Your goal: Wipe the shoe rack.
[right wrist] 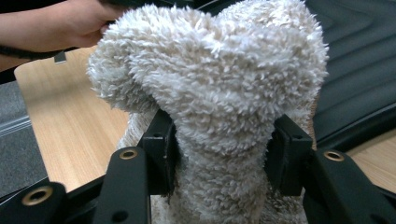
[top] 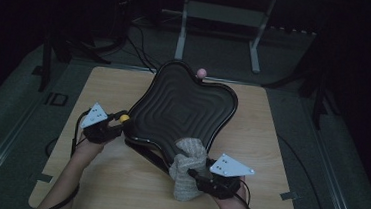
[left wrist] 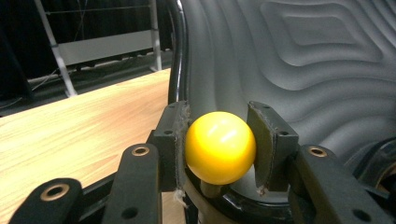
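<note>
A black ribbed tray with a wavy rim is tilted up on the wooden table. On its left edge sits a yellow ball knob, and my left gripper is shut on that yellow knob, one pad on each side. A pink knob tops the tray's far edge. My right gripper is shut on a fluffy cream towel, which is bunched against the tray's near edge. In the right gripper view the towel bulges above the jaws, with the tray's ribbed face behind it.
A grey metal stand rises beyond the table's far edge, with cables on the floor around it. The person's other hand appears at the upper left of the right gripper view. Bare wood lies left of the tray.
</note>
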A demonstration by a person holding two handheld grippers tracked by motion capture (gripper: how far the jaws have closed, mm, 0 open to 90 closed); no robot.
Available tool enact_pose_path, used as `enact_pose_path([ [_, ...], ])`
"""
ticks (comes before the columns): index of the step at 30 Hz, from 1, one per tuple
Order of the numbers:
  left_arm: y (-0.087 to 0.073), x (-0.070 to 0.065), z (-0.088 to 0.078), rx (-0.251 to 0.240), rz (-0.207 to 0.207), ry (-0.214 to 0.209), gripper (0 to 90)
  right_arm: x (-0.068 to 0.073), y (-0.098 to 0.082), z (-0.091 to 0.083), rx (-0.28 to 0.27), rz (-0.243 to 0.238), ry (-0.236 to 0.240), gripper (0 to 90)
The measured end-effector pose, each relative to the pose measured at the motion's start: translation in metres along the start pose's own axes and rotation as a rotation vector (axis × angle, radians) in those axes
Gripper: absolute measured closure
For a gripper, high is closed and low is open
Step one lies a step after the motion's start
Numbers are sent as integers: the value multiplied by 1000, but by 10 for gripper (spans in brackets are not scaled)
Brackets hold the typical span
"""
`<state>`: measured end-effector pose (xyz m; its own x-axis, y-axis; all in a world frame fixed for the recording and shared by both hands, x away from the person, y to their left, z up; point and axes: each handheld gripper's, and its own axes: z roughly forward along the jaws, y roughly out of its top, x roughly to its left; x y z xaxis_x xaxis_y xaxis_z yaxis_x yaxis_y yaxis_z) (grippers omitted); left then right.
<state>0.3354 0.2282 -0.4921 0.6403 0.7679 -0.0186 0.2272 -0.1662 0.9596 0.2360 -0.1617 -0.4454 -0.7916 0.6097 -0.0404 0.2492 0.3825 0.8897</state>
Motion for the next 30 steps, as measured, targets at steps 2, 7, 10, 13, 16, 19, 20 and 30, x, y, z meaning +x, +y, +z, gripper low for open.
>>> enact_pose_path([
  [2,-1,-2,-2,0,1,2,590,-3,0,0,1,4,-5,510],
  [7,-3,-7,-6,-4,-3,4,590,-8,-1,-2,4,11,-22,511],
  [10,-3,-10,-9,-2,5,8,591,-12,0,-2,8,15,-33,511],
  [13,-4,-12,-10,-1,9,14,590,-16,0,-2,10,19,-45,511],
  [16,-4,-16,-14,0,13,21,590,-20,1,-1,12,24,-53,511],
  [19,-5,-19,-17,4,19,25,590,-25,2,0,17,23,-58,511],
  [20,-5,-20,-17,3,22,24,590,-27,3,0,18,26,-61,510],
  [30,-5,-30,-24,19,26,31,590,-43,5,4,21,48,-84,514],
])
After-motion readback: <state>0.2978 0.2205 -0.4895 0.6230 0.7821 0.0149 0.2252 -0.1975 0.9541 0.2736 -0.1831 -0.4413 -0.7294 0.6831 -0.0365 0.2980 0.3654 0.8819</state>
